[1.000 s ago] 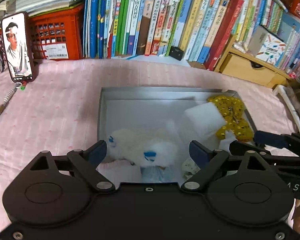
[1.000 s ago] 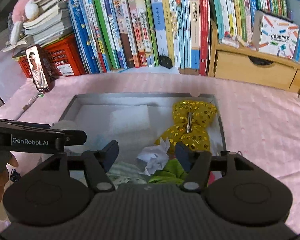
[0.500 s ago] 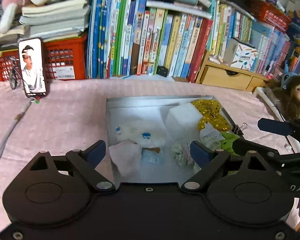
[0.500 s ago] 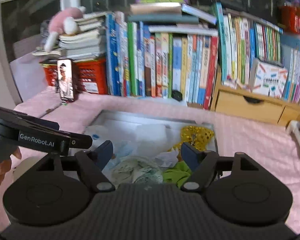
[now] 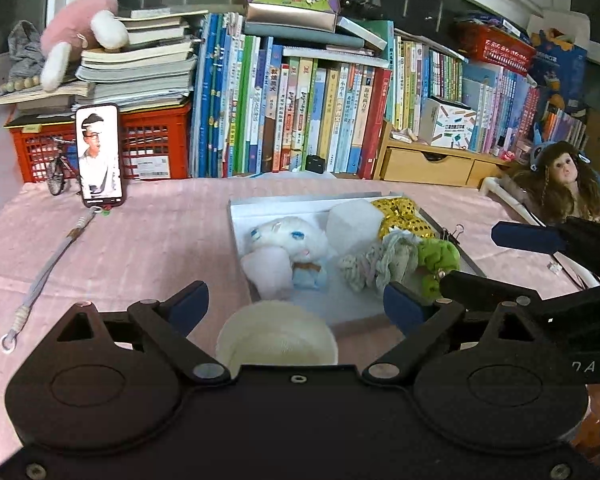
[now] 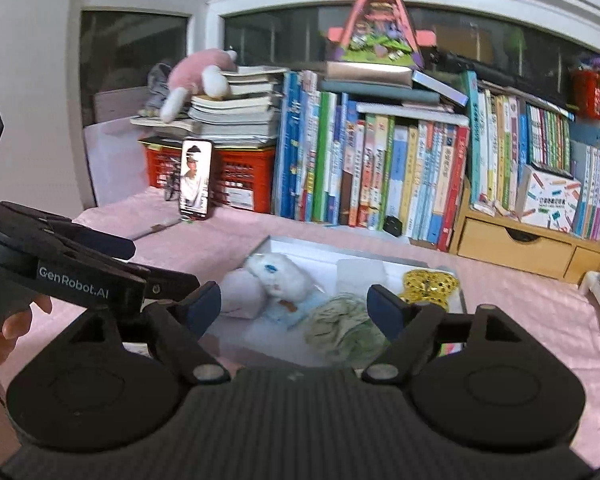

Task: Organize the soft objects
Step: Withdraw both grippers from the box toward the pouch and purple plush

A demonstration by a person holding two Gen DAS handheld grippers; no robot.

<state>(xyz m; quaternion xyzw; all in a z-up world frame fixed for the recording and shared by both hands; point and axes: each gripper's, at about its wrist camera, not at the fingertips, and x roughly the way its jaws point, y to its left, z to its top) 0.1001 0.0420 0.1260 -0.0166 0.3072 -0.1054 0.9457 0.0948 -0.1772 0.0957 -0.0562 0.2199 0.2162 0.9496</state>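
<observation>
The shallow white box (image 5: 236, 232) lay on the pink-covered bench (image 5: 148, 240), its long axis running away from me toward the row of books (image 5: 300, 120). Inside it, the white plush toy (image 5: 288, 238) lay near the left wall with its blue-eyed face turned to the left wall, a pale pink soft piece (image 5: 268, 270) touching it on the side nearer me. A white foam block (image 5: 350, 226) stood just right of the plush, and beyond that, against the box's far right corner, sat the gold sequined bow (image 5: 400, 216). Nearer me than the bow lay the knotted rope toy (image 5: 376, 262), stretched across the box, with a green plush (image 5: 438, 256) touching its right end. A cream round cushion (image 5: 276, 338) rested outside the box, just at its near edge. My left claw (image 5: 296, 306) hung over that near edge, jaws wide and opening, gripping nothing. My right claw (image 6: 294, 306) hovered at the box's near side over the rope toy, jaws likewise wide and opening, touching nothing.
</observation>
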